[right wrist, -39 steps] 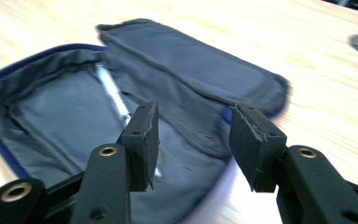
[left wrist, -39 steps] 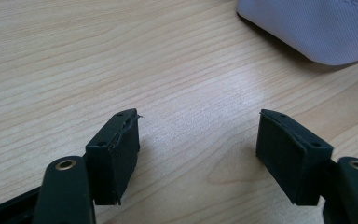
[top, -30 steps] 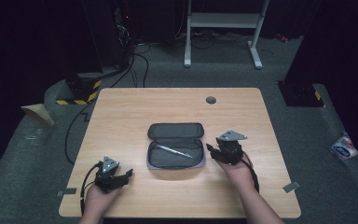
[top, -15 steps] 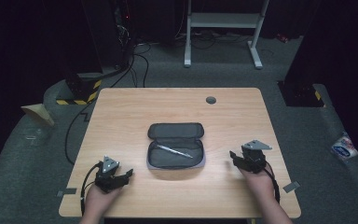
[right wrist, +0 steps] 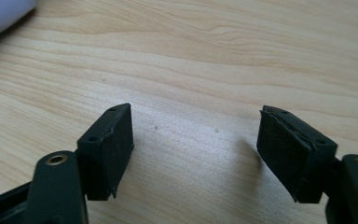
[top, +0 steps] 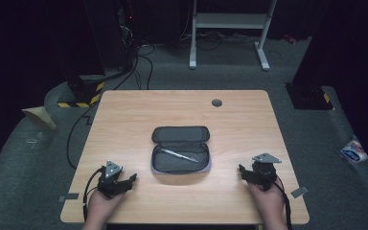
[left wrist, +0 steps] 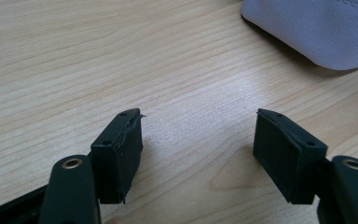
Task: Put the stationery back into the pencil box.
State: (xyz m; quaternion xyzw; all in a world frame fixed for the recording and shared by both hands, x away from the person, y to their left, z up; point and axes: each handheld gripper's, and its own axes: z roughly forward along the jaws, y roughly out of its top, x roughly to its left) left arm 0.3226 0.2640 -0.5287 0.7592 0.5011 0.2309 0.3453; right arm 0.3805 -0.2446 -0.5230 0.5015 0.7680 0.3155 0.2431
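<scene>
The right gripper point(top: 244, 171) has moved right, away from the open pencil case point(top: 180, 148), its jaws just opening, empty. The left gripper point(top: 130, 178) stays put, jaws apart.

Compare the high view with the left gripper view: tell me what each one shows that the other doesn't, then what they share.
High view: the whole table, the open pencil case with a pen lying inside, the round grommet, both hands, and the right tool resting apart from the case, its jaws having just been opening with nothing between them.
Left gripper view: the worn edges of the pads up close, and the wood grain.
Both: the left tool, open and empty, the tabletop, and the case's grey fabric.
</scene>
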